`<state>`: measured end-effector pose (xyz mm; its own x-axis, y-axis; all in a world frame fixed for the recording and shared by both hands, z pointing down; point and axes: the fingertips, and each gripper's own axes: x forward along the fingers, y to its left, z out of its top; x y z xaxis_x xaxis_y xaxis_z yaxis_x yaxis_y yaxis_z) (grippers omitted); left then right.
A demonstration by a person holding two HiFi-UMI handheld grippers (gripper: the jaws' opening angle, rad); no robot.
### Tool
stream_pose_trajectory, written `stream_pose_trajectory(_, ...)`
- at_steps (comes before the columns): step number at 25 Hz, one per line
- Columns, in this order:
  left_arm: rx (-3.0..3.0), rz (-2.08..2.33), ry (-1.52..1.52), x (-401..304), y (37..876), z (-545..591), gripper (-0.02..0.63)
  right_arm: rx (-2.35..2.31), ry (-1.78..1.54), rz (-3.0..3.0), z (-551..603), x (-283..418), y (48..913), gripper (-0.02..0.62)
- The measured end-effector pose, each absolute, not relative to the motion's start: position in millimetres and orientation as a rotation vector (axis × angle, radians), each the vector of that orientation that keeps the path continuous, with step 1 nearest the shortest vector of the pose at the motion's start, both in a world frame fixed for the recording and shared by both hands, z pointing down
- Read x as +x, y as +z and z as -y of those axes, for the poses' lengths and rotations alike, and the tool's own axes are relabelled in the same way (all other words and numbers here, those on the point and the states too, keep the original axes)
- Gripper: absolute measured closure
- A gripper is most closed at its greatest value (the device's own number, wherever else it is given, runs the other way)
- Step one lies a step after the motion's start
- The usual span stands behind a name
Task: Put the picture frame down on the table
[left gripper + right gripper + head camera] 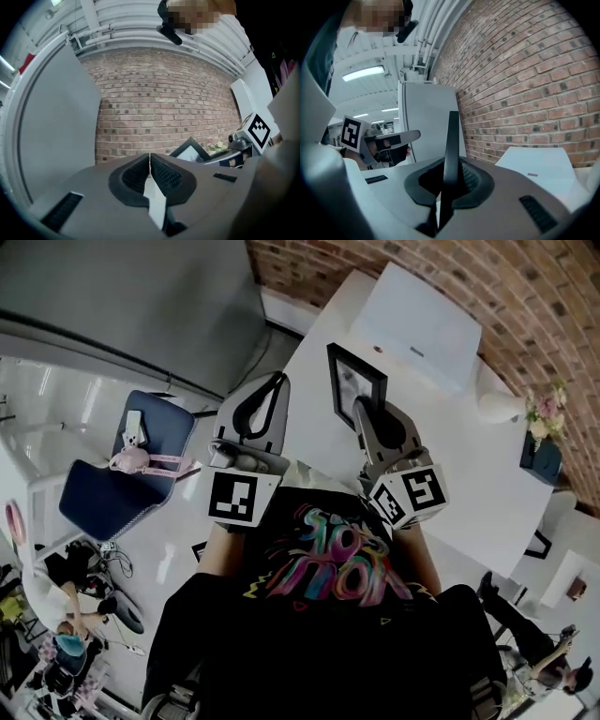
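**Frame clamped in the right gripper over the table**

Nearest the head camera, below the table's near edge, is the person's black shirt with a bright print. Both arms reach out from it toward the white table [469, 460].

The left gripper [270, 388] is off the table's left edge, over the floor. Its jaws are pressed together with nothing between them, as the left gripper view [150, 165] shows.

The right gripper [362, 412] is over the table's near left part. Its jaws are clamped on the edge of the black picture frame [355, 381], which stands upright and appears edge-on in the right gripper view [451, 136]. Whether the frame's lower edge touches the table cannot be told.

Farther along the table sits a white box [422, 322], and flowers [545, 414] stand at the table's right end. Behind the table's far side runs the brick wall [534, 282].
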<state>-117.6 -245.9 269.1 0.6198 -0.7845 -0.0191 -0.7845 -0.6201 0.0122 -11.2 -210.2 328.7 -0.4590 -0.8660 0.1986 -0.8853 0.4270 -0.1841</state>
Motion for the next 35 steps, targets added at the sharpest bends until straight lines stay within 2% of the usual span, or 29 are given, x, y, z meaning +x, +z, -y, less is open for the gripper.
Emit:
stream_pose_trajectory(7, 2.953, 1.017, -0.005, -103, 280, 285, 0.577, 1.880, 0.447, 2.424, 236, -8, 332, 0.555)
stream_pose_trajectory(16, 3.009, 0.779, 0.011, -74, 296, 296, 0.577, 2.024, 0.491, 2.305, 239, 10, 345, 0.555)
stream_pose_trajectory(35, 2.979, 0.820, 0.015, -48, 298, 299, 0.577, 2.003, 0.605, 2.312, 241, 43, 352, 0.555)
